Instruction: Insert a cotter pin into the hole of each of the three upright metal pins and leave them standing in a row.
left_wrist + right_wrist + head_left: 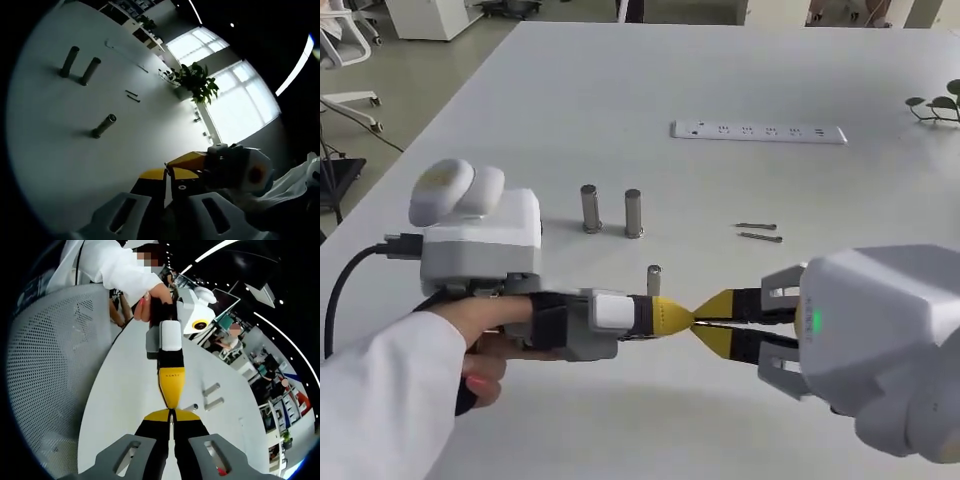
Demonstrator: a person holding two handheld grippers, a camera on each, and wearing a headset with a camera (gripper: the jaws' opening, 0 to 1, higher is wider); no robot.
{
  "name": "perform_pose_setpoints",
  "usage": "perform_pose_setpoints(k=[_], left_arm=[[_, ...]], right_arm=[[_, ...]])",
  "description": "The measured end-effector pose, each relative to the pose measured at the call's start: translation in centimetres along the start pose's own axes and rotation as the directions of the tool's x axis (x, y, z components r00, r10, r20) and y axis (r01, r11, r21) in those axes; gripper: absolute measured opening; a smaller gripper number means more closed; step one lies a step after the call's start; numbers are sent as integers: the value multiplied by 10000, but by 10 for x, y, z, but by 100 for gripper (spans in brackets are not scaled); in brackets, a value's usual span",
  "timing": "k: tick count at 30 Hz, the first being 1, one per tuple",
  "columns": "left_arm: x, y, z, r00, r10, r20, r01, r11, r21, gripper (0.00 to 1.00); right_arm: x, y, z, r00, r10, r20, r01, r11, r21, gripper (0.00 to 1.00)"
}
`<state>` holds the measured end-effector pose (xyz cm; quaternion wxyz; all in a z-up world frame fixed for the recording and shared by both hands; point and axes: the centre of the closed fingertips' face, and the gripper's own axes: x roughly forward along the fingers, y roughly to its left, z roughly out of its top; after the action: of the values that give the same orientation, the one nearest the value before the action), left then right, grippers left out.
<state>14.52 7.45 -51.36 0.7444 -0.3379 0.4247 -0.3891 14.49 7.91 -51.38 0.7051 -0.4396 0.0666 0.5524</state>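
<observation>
Three metal pins stand upright on the white tabletop (570, 100): a left pin (590, 208) and a right pin (634, 213) close together but apart from each other, and a third pin (654, 280) nearer the person, its lower part hidden behind the left gripper (687, 318). Two cotter pins (758, 232) lie loose and nearly parallel to the right of the standing pair, well apart from all three pins. Beyond them a white power strip (758, 131) lies flat, and some plant leaves (935, 105) show at the far right edge. A hand (485, 340) in a white sleeve (380, 400) holds the left gripper level above the tabletop, pointing right, its yellow-tipped jaws pressed together to a point. The right gripper (702, 322) faces it from the other side, tip against tip, just in front of the third pin. Its jaws are also drawn together; a thin dark line runs between them, and I cannot tell whether that is a cotter pin or only the seam.
</observation>
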Motion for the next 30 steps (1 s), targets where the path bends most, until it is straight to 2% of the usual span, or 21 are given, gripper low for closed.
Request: perform_pose_setpoints(k=[4, 7, 10, 15, 18, 23, 30], left_arm=[[-1, -1, -1, 10000, -17, -75, 17, 10000, 62, 1], [-1, -1, -1, 10000, 11, -77, -12, 9999, -127, 1], [-1, -1, 0, 10000, -10, 36, 12, 9989, -471, 1], [-1, -2, 3, 9998, -39, 195, 48, 9989, -469, 0], [-1, -4, 2, 9998, -24, 204, 28, 9998, -216, 0], [-2, -4, 2, 9999, -28, 126, 31, 9997, -244, 0], [-2, -5, 0, 10000, 22, 3, -22, 9999, 106, 0]], right_arm=[[-1, 1, 1, 10000, -3, 39, 3, 10000, -36, 0], [-2, 1, 0, 10000, -33, 32, 33, 10000, -94, 0], [-2, -1, 1, 9999, -126, 47, 127, 9998, -162, 0], [-3, -4, 0, 9996, -272, 54, 273, 9992, -290, 0], [-4, -4, 1, 9996, -286, 89, 288, 9992, -270, 0], [-4, -3, 1, 9993, -330, 162, 335, 9990, -282, 0], [-4, -2, 1, 9992, -301, 256, 304, 9994, -135, 0]])
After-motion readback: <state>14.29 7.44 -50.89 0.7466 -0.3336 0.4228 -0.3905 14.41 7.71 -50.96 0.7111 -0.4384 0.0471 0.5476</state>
